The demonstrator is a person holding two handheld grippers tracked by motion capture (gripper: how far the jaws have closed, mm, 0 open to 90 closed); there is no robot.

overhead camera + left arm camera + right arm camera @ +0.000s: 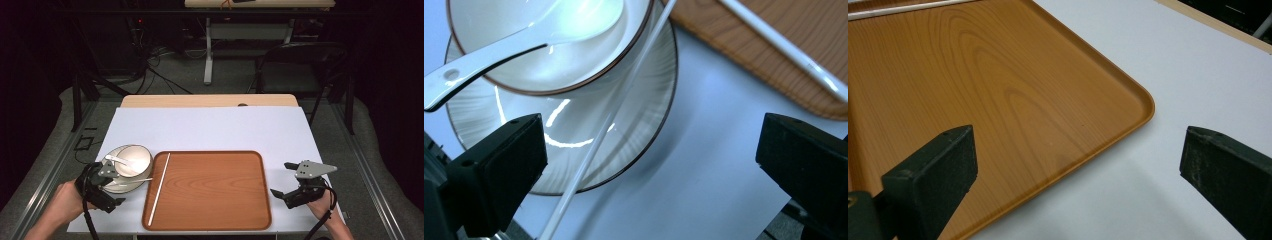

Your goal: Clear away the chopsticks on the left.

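I am hovering my left gripper [651, 165], jaws spread and empty, over the chopstick [609, 125] leaning on the plate [644, 120]; I should probably pinch it mid-length, squarely.

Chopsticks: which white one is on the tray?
The chopstick along the tray's left side. The other chopstick leans on the plate beside the tray.

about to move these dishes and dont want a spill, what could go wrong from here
1. One white chopstick lies loose across the plate, its end overhanging the rim; a nudge from the open left gripper could flick it off.
2. The spoon rests loose in the bowl, handle over the rim, so lifting the stack could tip it out.
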